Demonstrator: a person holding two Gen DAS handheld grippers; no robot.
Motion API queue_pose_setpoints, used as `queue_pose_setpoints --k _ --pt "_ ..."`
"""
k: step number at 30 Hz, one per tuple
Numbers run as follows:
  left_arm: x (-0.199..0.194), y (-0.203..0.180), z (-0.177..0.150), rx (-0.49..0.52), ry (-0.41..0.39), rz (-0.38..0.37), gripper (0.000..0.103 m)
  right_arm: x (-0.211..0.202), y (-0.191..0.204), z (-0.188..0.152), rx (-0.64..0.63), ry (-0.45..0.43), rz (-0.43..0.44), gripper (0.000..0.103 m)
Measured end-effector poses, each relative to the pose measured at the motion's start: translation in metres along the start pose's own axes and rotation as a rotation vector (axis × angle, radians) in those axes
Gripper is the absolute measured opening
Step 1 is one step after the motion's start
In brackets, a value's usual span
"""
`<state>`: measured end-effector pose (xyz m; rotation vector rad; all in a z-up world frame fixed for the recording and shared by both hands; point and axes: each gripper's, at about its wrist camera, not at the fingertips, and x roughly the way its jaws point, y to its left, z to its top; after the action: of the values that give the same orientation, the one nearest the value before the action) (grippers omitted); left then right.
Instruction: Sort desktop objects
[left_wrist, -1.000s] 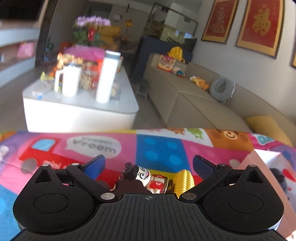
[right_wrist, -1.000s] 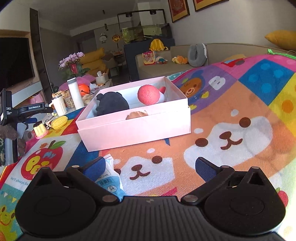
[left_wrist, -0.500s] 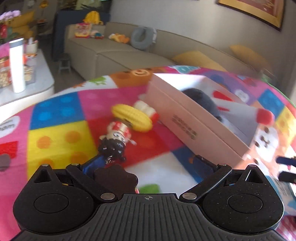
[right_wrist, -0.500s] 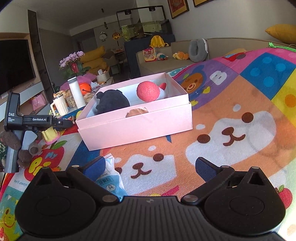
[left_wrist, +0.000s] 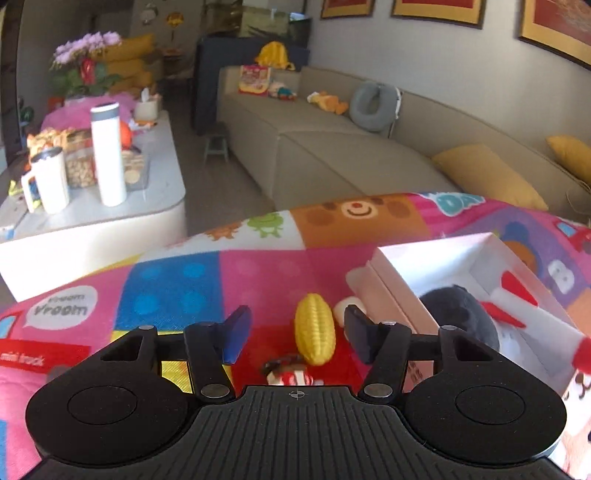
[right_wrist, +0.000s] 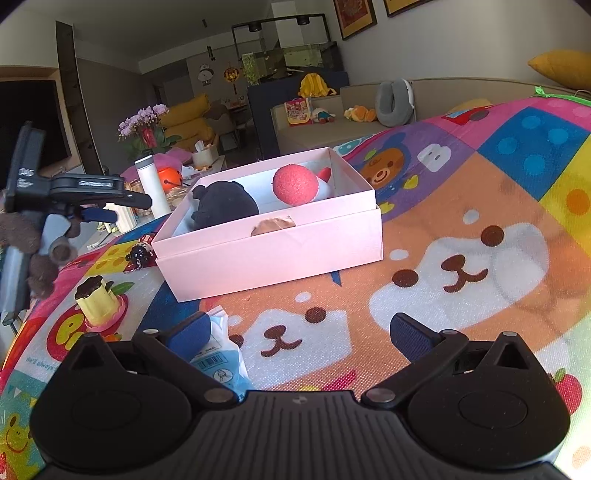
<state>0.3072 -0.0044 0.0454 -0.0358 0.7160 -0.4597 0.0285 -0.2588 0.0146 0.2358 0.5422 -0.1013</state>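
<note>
The pudding (right_wrist: 98, 301) has shifted: half a second ago it was under the left gripper (left_wrist: 293, 332), and it now stands alone and upright on the desk (right_wrist: 461, 206), near its left edge, apart from the box (right_wrist: 273, 254) and free of either tool. The left gripper has swung back to face the corn (left_wrist: 315, 334) and the doll (left_wrist: 290, 373). Its jaws have just been closing, yet they stand apart with nothing pressed between them, so they are released. The corn lies on the mat beyond the tips, just beside the box's end wall; the doll lies nearer, half hidden by the gripper body. The box already holds a black plush (right_wrist: 225, 203) and a red ball (right_wrist: 295, 184). The right gripper (right_wrist: 301, 328) hangs low over the near part of the desk, jaws spread wide and gripping nothing, with a packet (right_wrist: 221, 365) lying by its left finger. The pudding looks set aside rather than boxed, so the corn or doll is probably the next pick. The narrowed jaws will likely have to reopen first.
</note>
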Motion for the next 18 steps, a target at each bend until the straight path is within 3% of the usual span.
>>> queue_pose_setpoints --k 5,7,8,13,18 --pt "0.045 0.014 0.020 -0.147 0.057 -0.091 0.061 0.002 -0.002 0.001 0.012 0.011 0.010 0.103" --pt "0.065 0.015 0.023 -0.165 0.113 -0.069 0.054 0.003 -0.002 0.001 0.015 0.017 0.013 0.103" --pt "0.074 0.013 0.022 -0.157 0.143 -0.054 0.044 0.003 -0.002 0.001 0.016 0.018 0.013 0.103" --pt "0.064 0.003 0.010 -0.074 0.169 -0.061 0.039 0.003 -0.004 0.001 0.026 0.017 0.016 0.103" --pt "0.036 -0.024 -0.017 0.026 0.212 -0.154 0.039 0.005 -0.003 0.001 0.023 0.026 0.022 0.103"
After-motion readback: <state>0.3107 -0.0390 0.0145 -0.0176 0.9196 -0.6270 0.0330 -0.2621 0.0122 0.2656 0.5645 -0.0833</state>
